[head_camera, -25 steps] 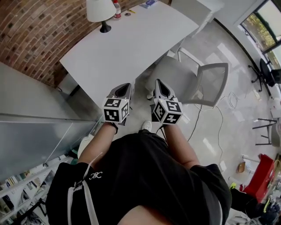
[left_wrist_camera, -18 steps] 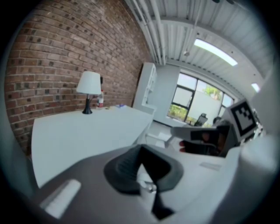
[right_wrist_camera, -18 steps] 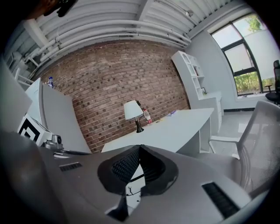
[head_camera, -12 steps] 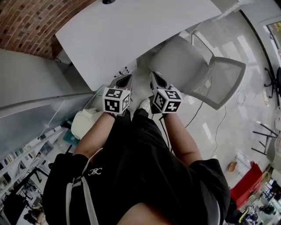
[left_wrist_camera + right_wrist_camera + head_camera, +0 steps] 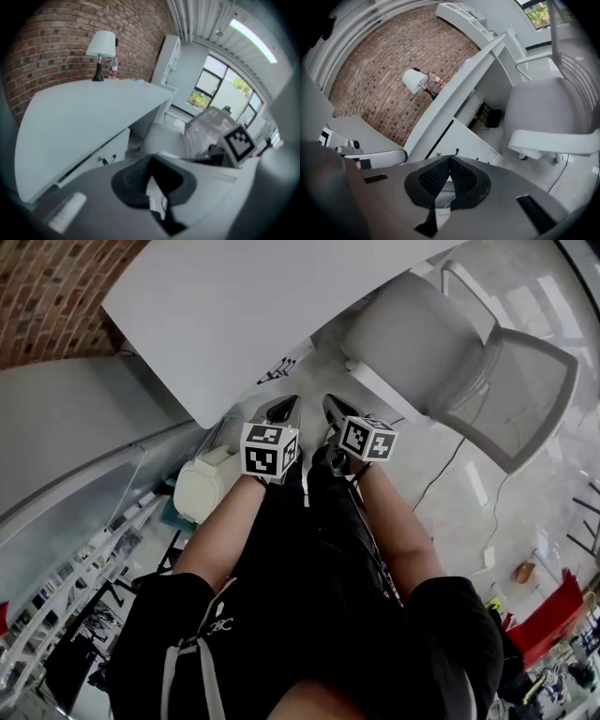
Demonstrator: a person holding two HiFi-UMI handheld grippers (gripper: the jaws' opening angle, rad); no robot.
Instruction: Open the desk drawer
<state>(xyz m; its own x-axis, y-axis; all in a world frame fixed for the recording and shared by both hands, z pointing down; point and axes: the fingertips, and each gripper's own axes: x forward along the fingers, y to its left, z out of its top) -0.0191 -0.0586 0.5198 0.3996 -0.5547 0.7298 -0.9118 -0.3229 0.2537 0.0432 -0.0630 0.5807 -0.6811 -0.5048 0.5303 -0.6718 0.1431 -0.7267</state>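
The white desk (image 5: 234, 315) fills the top of the head view. Under its top sits a white drawer unit (image 5: 471, 136) with small dark knobs (image 5: 456, 151); the left gripper view shows its front (image 5: 115, 145) too. My left gripper (image 5: 286, 407) and right gripper (image 5: 330, 406) are held side by side in front of the person's body, short of the desk's near corner and apart from it. Seen from its own camera, the left gripper (image 5: 151, 158) is shut with nothing in it. The right gripper (image 5: 450, 159) has its ribbed pads together and holds nothing either.
A grey swivel chair (image 5: 441, 352) stands close on the right, beside the desk. A white lamp (image 5: 101, 47) and a bottle (image 5: 113, 70) sit at the desk's far end by the brick wall. A pale bag-like object (image 5: 211, 484) lies on the floor at left, with shelves (image 5: 84, 577) behind.
The head view has tipped downward and the person has come nearer: desk and chair slid up the picture, and the lamp left it. Both grippers stayed shut, side by side.
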